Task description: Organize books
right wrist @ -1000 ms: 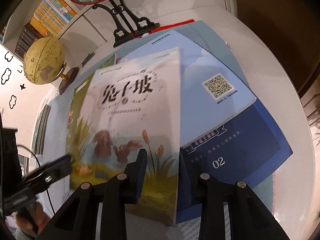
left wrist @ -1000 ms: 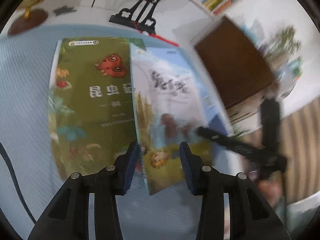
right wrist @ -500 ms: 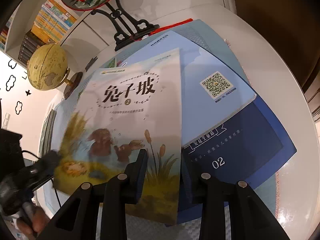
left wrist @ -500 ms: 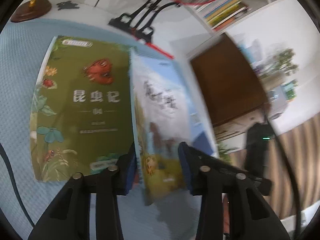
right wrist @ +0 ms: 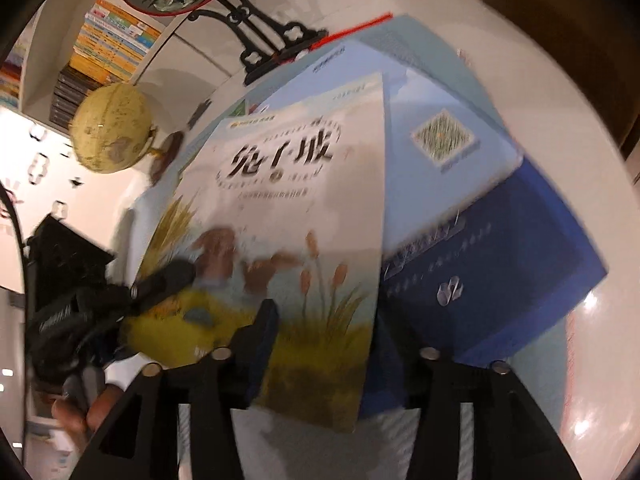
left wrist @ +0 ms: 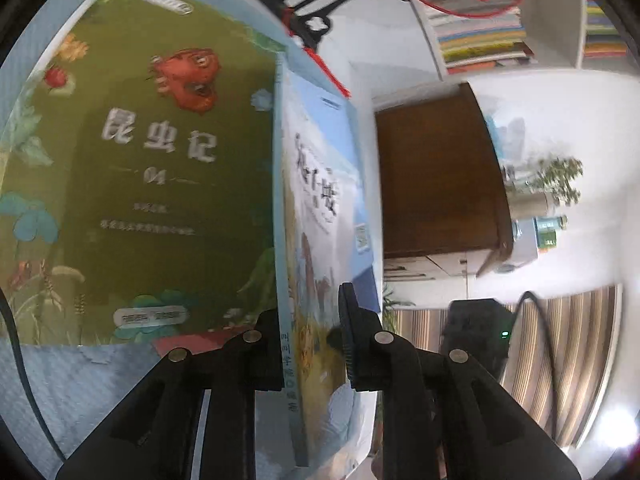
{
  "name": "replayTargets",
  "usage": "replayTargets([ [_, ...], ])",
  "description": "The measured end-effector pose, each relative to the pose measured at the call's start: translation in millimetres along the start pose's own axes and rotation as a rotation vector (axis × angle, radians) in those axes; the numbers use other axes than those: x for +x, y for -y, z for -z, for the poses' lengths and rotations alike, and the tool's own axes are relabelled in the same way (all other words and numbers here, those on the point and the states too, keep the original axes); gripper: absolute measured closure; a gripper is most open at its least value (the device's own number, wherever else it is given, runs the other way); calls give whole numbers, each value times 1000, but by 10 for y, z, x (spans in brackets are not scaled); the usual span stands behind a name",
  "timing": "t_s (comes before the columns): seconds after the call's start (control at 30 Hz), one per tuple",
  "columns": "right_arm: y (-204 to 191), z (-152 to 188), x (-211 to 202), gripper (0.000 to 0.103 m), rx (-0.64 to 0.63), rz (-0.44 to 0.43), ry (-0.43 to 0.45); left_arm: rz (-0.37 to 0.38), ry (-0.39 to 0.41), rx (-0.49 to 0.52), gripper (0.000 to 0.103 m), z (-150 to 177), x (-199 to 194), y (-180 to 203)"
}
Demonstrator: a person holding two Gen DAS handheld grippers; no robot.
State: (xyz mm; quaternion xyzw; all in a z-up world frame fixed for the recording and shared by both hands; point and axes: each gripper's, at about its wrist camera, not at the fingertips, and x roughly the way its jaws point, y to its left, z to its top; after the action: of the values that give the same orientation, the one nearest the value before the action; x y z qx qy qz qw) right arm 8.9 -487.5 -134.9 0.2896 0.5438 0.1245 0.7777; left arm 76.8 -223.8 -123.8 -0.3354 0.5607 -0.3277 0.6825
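The rabbit picture book is raised above a light blue book with a QR code and a dark blue book. My left gripper is shut on the rabbit book at its spine edge, near the lower corner. One of its fingers shows over the cover in the right wrist view. My right gripper is opening. The book's lower right edge sits between its jaws and the pads are off it. A green insect book lies flat to the left.
The books lie on a blue mat on a white round table. A globe and a black stand with a red fan are at the back. A bookshelf and a wooden cabinet lie beyond.
My left gripper has closed onto the rabbit book's spine edge and rolled. My right gripper's jaws have spread apart and let go of the book's lower edge.
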Motion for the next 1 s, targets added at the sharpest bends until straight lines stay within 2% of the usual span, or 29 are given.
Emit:
replayTargets([
  [0.07, 111, 112, -48, 49, 41, -59, -12, 14, -15, 7, 86, 9, 13, 54],
  [0.23, 334, 243, -99, 49, 148, -195, -7, 109, -32, -69, 86, -16, 56, 43],
  [0.47, 478, 130, -25, 49, 251, -335, 3, 167, -48, -104, 88, -122, 78, 72],
  [0.6, 510, 85, -24, 49, 262, -374, 11, 124, -47, -56, 88, -192, 85, 168],
  [0.7, 553, -3, 62, 49, 304, -465, 8, 175, -67, -100, 88, -232, 127, 111],
  [0.8, 556, -57, 78, 51, 327, -507, 29, 191, -66, -127, 88, -278, 161, 87],
  [0.87, 530, -86, 26, 62, 310, -484, 58, 141, -58, -94, 88, -298, 172, 125],
  [0.9, 501, -101, -29, 67, 284, -458, 81, 86, -55, -58, 88, -315, 175, 153],
  [0.93, 466, -122, -82, 77, 251, -432, 97, 31, -59, -23, 88, -330, 189, 177],
  [1.0, 386, -186, -135, 79, 193, -357, 108, -84, -71, 64, 88, -345, 251, 245],
])
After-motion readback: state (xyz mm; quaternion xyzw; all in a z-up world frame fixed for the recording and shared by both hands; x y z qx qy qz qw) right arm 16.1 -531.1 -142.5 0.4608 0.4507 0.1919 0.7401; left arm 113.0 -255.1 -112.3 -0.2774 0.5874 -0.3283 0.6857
